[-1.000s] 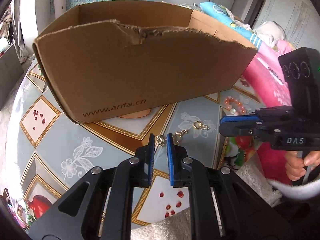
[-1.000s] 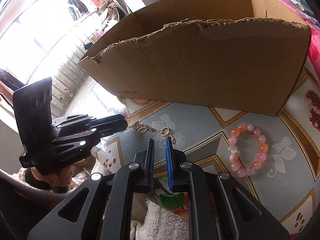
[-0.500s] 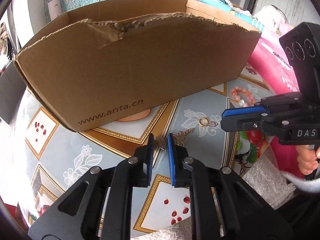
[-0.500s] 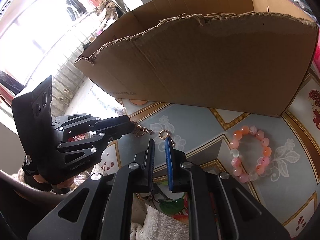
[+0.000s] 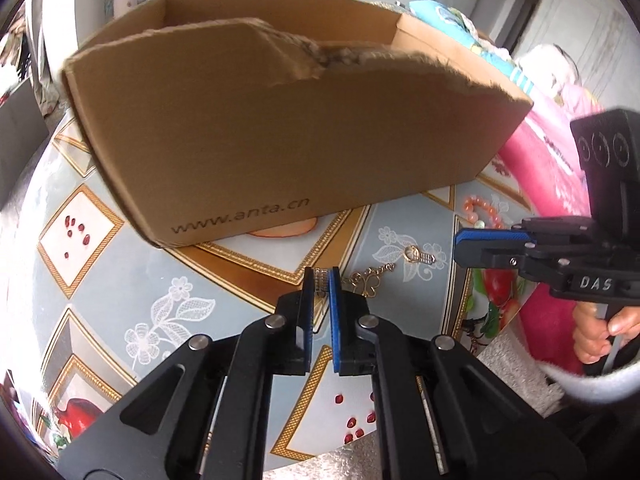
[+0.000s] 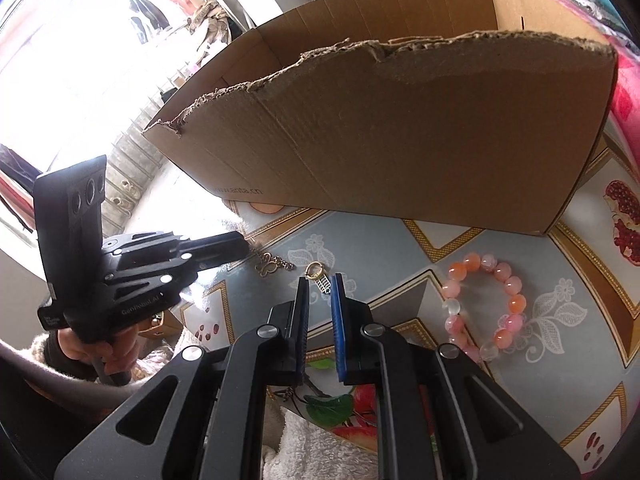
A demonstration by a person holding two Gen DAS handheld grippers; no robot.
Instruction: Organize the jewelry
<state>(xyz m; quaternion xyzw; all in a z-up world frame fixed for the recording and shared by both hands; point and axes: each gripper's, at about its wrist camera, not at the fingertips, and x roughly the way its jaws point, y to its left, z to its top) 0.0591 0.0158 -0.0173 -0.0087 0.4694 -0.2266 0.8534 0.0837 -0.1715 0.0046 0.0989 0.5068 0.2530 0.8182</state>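
left gripper (image 5: 321, 280) just closing, pinching the silver end of the chain (image 5: 370, 282). chain trailing right toward the idle right gripper (image 6: 321, 286), pressed nearly together, empty.

left gripper (image 5: 321, 276): fingers just closed tighter, now pinching the end of the gold chain (image 5: 370, 282) | before: chain end lay loose between them on the worktop
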